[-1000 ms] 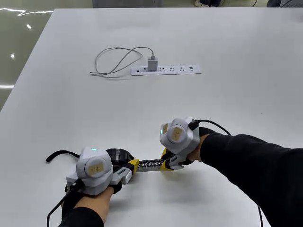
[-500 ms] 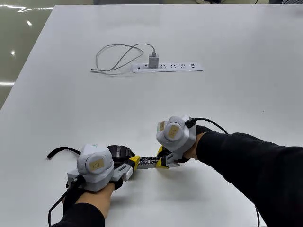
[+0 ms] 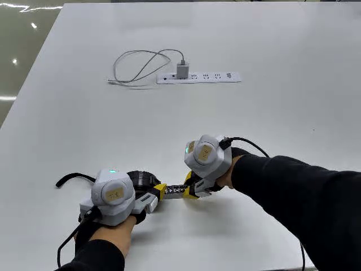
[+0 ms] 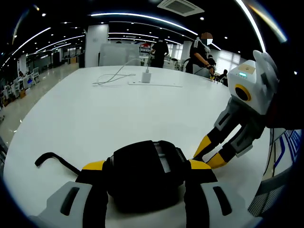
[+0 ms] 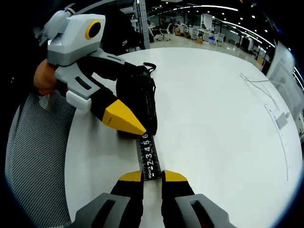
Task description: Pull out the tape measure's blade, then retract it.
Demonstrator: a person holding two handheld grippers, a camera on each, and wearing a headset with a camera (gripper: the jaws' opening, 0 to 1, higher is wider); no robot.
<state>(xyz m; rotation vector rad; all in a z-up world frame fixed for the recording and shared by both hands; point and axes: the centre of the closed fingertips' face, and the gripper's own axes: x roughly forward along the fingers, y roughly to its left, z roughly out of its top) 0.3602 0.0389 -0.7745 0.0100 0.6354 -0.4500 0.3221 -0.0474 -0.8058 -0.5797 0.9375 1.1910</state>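
Clamping the black tape measure (image 4: 145,183) from both sides, the left gripper (image 4: 146,166) is held low over the near part of the white table (image 3: 271,113), and its yellow-tipped jaws are pressed against the case. A black strap (image 3: 70,180) is trailed from the case across the table. A short stretch of blade (image 5: 147,153) is drawn out flat on the table, with its printed numbers shown. Its free end is pinched between the closed jaws of the right gripper (image 5: 152,176), just beside the case. Well beyond, a power strip (image 3: 211,77) is laid, with a charger (image 3: 182,71) plugged in and a looped cable (image 3: 135,65) beside it.
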